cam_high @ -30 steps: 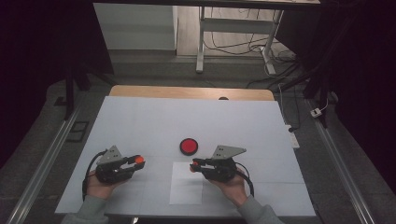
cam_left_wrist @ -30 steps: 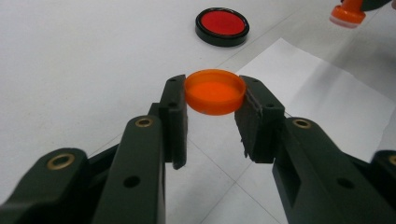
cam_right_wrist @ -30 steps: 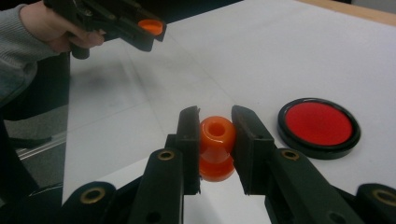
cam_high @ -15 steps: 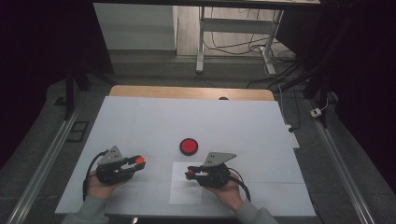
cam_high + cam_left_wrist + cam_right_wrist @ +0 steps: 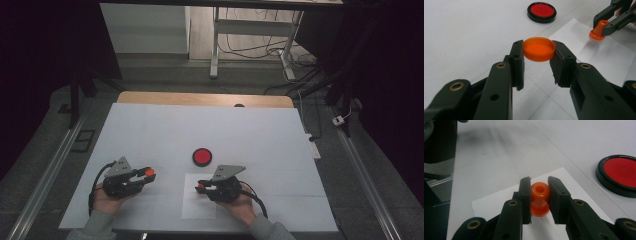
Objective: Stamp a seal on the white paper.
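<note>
Orange cap [image 5: 539,49] clamped in left hand-held gripper [image 5: 537,62]; right hand-held gripper [image 5: 539,195] grips orange stamp [image 5: 539,198] over white paper [image 5: 192,207].

text: none legible | labels: none | numbers: none

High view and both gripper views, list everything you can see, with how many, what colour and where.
Stamp: one, orange, clamped between the right gripper's jaws, base on or just above the paper.
Cap: one, orange, round, clamped between the left gripper's jaws above the table.
Ink pad: one, red in a black rim, open, mid-table beyond the paper.
Sheet of paper: one, white, near edge of the table, under the right gripper.
Table: one, white top.
Desk frame: one, white legs, on the floor beyond the table.
Left gripper: one, black, shut on the cap.
Right gripper: one, black, shut on the stamp.
</note>
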A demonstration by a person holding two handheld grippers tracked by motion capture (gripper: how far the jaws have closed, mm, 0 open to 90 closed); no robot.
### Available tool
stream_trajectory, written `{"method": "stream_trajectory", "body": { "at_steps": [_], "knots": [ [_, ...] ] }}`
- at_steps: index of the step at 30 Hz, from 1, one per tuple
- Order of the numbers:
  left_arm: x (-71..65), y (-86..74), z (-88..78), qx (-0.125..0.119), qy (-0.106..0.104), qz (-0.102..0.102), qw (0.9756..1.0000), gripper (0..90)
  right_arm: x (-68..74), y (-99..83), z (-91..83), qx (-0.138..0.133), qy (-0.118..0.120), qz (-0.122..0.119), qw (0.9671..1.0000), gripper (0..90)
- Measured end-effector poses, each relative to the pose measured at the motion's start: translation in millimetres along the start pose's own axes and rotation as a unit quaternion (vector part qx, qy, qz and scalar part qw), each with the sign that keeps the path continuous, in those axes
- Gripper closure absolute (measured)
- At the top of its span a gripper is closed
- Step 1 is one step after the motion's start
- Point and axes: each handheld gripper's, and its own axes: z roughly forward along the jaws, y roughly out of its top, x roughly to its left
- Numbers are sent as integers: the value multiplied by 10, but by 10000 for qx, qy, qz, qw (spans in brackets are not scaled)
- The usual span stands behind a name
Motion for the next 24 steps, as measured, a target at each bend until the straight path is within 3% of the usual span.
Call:
{"method": "stream_trajectory", "body": {
  "at_steps": [24],
  "knots": [
    [5,-9,-17,-9,15,-20,10000,647,19,-69,78,162,-171,-127,9996,735]
  ]
}}
